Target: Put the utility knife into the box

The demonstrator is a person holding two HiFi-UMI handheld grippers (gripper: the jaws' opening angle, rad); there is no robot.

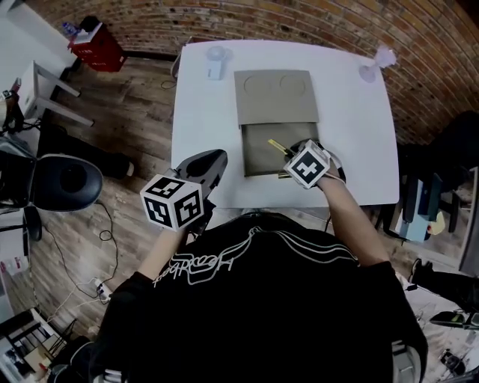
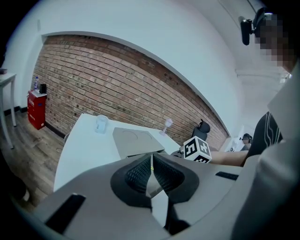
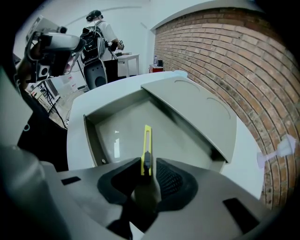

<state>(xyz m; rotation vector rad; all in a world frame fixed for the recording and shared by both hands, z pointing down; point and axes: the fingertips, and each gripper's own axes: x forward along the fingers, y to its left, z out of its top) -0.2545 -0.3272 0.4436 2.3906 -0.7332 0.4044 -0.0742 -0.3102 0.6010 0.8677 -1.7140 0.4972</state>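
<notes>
Brick wall (image 1: 224, 19) runs along the far side of the room, with wood floor (image 1: 135, 112) to the left and a white table (image 1: 202, 120) in front of the person. On the table sits a grey box (image 1: 258, 153), open, with its lid (image 1: 275, 97) folded back on the far side; two round outlines show on the lid. A clear cup (image 1: 216, 62) stands near the table's far left corner and a small pale lilac object (image 1: 376, 63) near the far right one. The right gripper (image 1: 293, 152) hangs over the box's near right part, and the yellow utility knife (image 3: 146, 145) sticks out forward from between its jaws, above the bare box bottom. In the right gripper view the jaws stand a little apart: the knife lies against one pad, and a thin dark gap shows between it and the other. The left gripper (image 1: 213, 163) is at the table's near left edge, well apart from the box; its jaws are closed together with nothing between them.
</notes>
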